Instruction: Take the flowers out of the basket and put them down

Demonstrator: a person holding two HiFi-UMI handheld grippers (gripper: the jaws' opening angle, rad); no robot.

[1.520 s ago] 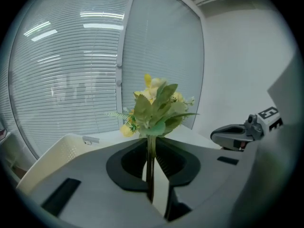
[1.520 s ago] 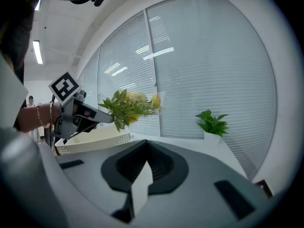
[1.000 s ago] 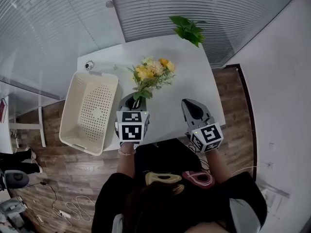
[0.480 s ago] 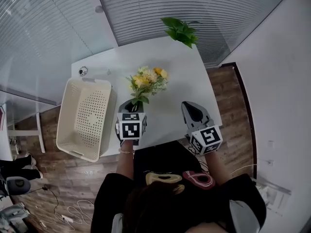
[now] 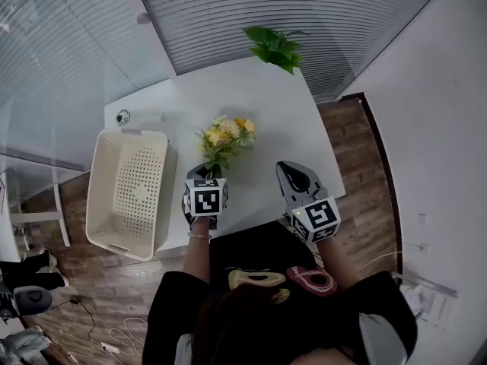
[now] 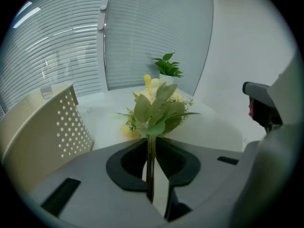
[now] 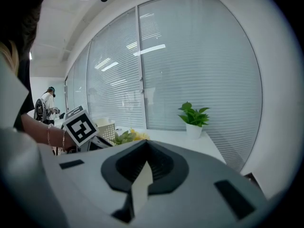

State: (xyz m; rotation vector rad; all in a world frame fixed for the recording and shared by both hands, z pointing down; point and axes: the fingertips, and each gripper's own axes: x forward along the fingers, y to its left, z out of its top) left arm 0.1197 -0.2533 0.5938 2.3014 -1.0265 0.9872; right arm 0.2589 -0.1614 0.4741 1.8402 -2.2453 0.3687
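Head view: left gripper (image 5: 208, 172) is over the near part of the white table (image 5: 283, 120), jaws pointing away from the person and down. Its jaws are closed to a narrow gap, clamped on the stems of the flowers (image 5: 226, 137).

Left gripper view confirms this: thin green stems run straight up between the two pads. The lower stem ends are hidden by the gripper body. Leaves block most of the blooms here, so only patches of yellow show behind them.

The flowers are out of the basket (image 5: 103, 181), with yellow and cream heads leaning away from the person above the table. I cannot tell whether any part touches the tabletop, as the gripper and foliage cover the underside.

The basket is cream and perforated, with nothing in it. It sits just left of the left gripper at the table's left edge and partly overhangs it. In the left gripper view it is cut off by the frame. In the right gripper view it is mostly hidden behind the left gripper's marker cube.

Right gripper (image 5: 294, 173) is near the table's near right corner, apart from the flowers. Its jaws are nearly together and the tips seem to meet, with only a pale sliver between them and nothing held.

A potted plant (image 5: 275, 46) stands at the far edge. A small round item (image 5: 122, 117) beyond the basket is too small to identify.
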